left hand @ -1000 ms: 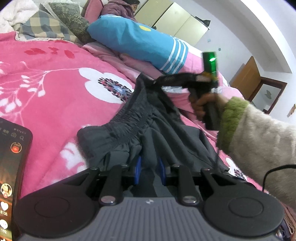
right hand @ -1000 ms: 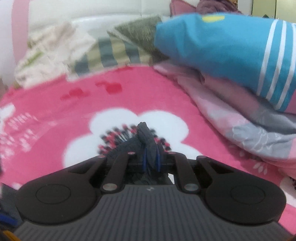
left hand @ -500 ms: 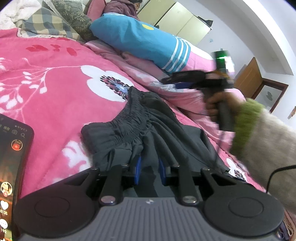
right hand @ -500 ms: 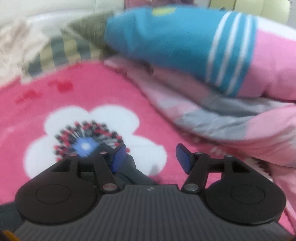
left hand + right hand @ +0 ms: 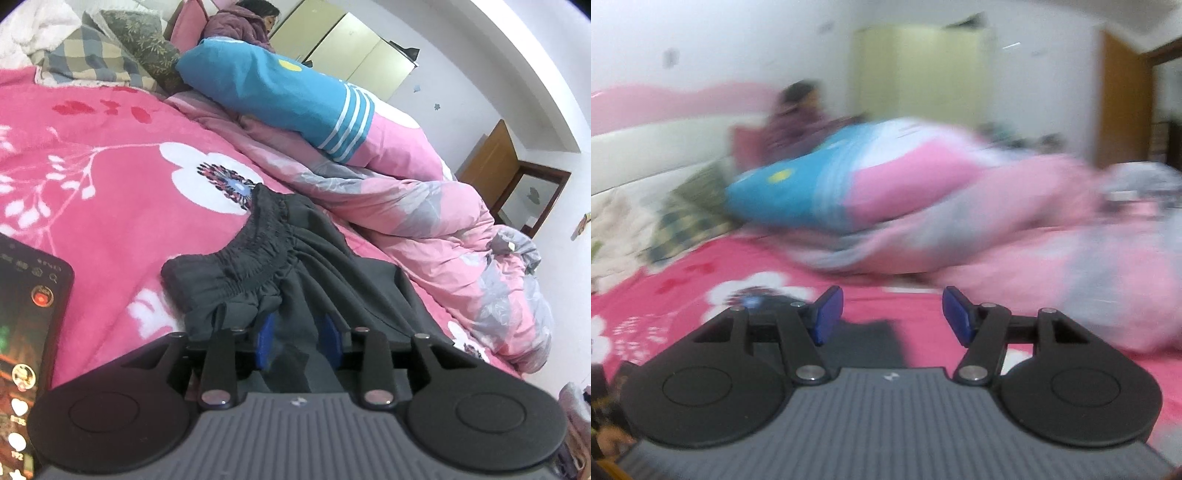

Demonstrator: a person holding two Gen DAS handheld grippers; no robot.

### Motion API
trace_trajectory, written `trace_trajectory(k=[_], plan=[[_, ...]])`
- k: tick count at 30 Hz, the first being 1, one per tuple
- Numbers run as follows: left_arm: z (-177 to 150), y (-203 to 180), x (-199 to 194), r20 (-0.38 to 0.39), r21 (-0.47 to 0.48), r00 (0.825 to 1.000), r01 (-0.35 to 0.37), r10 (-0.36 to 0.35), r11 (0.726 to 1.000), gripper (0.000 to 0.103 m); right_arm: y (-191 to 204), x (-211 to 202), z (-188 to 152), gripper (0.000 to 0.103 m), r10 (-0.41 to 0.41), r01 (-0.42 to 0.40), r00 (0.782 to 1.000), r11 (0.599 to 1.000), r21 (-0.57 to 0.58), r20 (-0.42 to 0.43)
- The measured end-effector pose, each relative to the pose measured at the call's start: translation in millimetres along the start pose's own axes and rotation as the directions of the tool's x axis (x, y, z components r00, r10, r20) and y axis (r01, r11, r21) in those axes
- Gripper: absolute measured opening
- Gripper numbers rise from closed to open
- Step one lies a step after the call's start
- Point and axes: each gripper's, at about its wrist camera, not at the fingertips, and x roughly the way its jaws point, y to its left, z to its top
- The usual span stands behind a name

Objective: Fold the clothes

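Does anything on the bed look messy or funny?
Yes. The dark shorts lie rumpled on the pink blanket, waistband bunched, not yet folded flat. Beyond them a pink-and-grey quilt sits in a crumpled heap.

Home bedroom, apparently: pink floral bedspread (image 5: 110,192), pillows (image 5: 273,92), wardrobe (image 5: 354,62).

Open pink blanket (image 5: 110,192) runs from nine to eleven o'clock of the shorts (image 5: 295,266). A phone (image 5: 29,332) blocks eight o'clock; the quilt heap (image 5: 424,214) and blue pillow (image 5: 273,88) wall off twelve to three.
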Motion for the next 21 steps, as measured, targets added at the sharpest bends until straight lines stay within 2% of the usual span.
trace_trajectory(k=[3,6,9,11,13,16,18,21], plan=[[0.6,-12.8,-12.0,0.005,0.070,0.999,-0.039,0.039,0.997,0.034,-32.3,-88.1,-20.8,0.059,-0.148,0.146,0.988,0.988,0.039,0.040],[-2.1,-26.5,-29.7,-0.008,0.131,0.998,-0.066,0.067,0.989,0.036,-48.7,-143.0,-53.1,0.059,-0.212,0.208,0.976,0.975,0.083,0.050],[-9.4,-37.3,-47.4,-0.048,0.180,0.995,-0.081,0.091,0.980,0.036,-52.2,-155.9,-95.2,0.059,-0.163,0.158,0.986,0.976,0.149,0.022],[-17.3,-43.1,-58.8,-0.078,0.211,0.991,-0.091,0.110,0.973,0.036,-44.8,-141.3,-129.3,0.059,-0.075,0.078,0.997,0.980,0.183,-0.024],[-25.5,-48.2,-69.0,-0.107,0.239,0.986,-0.096,0.125,0.966,0.036,-32.9,-117.0,-160.8,0.059,0.032,-0.013,0.996,0.977,0.214,-0.085],[-37.2,-59.4,-80.3,-0.151,0.282,0.980,-0.081,0.127,0.956,0.036,-14.7,-69.9,-190.0,0.058,0.130,-0.086,0.977,0.966,0.245,-0.171],[-45.0,-67.4,-87.2,-0.180,0.303,0.977,-0.058,0.117,0.951,0.037,-2.5,-38.4,-209.1,0.058,0.195,-0.131,0.955,0.954,0.269,-0.225],[-56.4,-78.2,-95.7,-0.224,0.319,0.971,-0.010,0.086,0.948,0.039,-8.1,-9.3,-223.7,0.058,0.214,-0.123,0.944,0.934,0.336,-0.250]])
